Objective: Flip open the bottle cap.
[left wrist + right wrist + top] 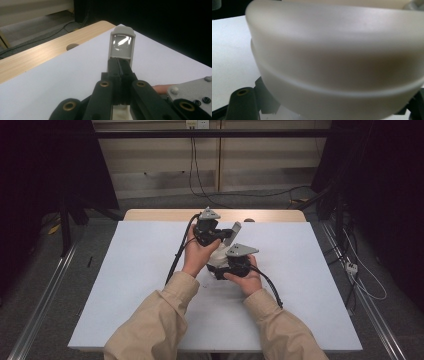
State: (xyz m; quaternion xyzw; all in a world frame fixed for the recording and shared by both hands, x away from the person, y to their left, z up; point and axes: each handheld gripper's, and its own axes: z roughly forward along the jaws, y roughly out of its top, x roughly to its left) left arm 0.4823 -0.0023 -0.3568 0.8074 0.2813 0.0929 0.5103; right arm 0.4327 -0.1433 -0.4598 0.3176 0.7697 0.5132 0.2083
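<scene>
A grey flap with a clear window (pixel 121 42) stands upright above a white rounded container (pixel 337 62) near the middle of the table. My left gripper (pixel 120 66) is shut on the flap's lower end; from the high view it (pixel 227 234) holds the flap (pixel 235 232) from the left. My right gripper (pixel 218 269) is shut on the white container (pixel 218 256), whose curved wall sits between the black jaws at the bottom of the right gripper view. The two grippers are close together.
A white sheet (pixel 140 285) covers most of a wooden table (pixel 160 214), which has a round hole (pixel 72 46) near its far edge. The right gripper's grey plate (pixel 195 87) and a fingertip (pixel 162 88) lie beside the left jaws. Cables (pixel 200 180) run across the floor beyond.
</scene>
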